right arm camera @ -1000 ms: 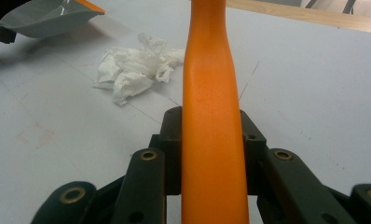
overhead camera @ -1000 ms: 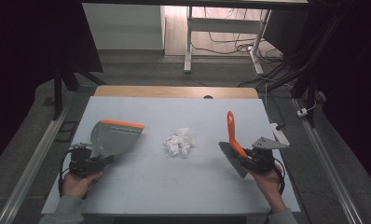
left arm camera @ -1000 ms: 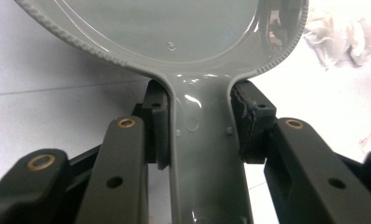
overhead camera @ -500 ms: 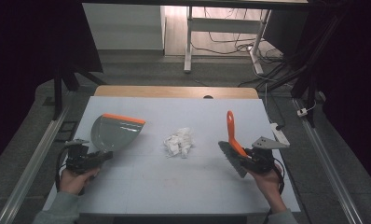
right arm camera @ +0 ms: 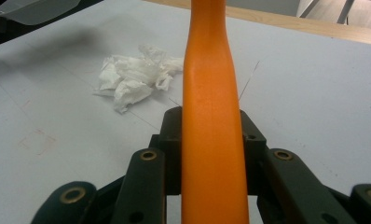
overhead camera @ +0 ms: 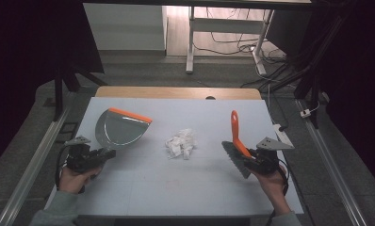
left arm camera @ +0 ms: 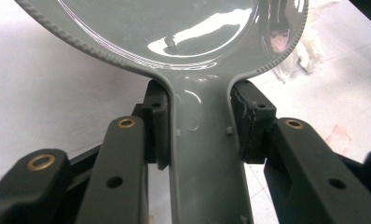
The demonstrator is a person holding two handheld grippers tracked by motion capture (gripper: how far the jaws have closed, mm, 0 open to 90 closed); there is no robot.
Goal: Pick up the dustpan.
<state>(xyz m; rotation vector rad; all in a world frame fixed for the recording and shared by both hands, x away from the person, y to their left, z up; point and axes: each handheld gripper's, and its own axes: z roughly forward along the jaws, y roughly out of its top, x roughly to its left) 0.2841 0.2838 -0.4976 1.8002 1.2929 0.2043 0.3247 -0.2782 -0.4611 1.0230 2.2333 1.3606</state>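
In the left gripper view, the jaws of the left gripper (left arm camera: pixel 200 126) are seen clamped on the grey neck of the dustpan (left arm camera: pixel 174 28), one pad pressed to each side of the handle, which runs straight up the middle of the frame into the wide, glossy pan at the top. In the high view, this dustpan (overhead camera: pixel 122 128) is found at the left centre of the frame, held by the left gripper (overhead camera: pixel 103 154); its long axis is laid from lower left to upper right, with the orange-lipped mouth turned toward the upper right and tilted off the table. In the right gripper view, the jaws of the right gripper (right arm camera: pixel 211 140) are closed on the orange handle of the brush (right arm camera: pixel 211 93), which rises vertically through the centre of the frame and out at its top. In the high view, the brush (overhead camera: pixel 236 141) is seen at the right centre, gripped by the right gripper (overhead camera: pixel 251 157); its handle is pointed toward the top of the frame, and its dark bristle head is angled down toward the lower right. A heap of crumpled white paper (overhead camera: pixel 181 143) is lying on the pale table (overhead camera: pixel 176 188) between the two tools, apart from both, near the frame's centre.
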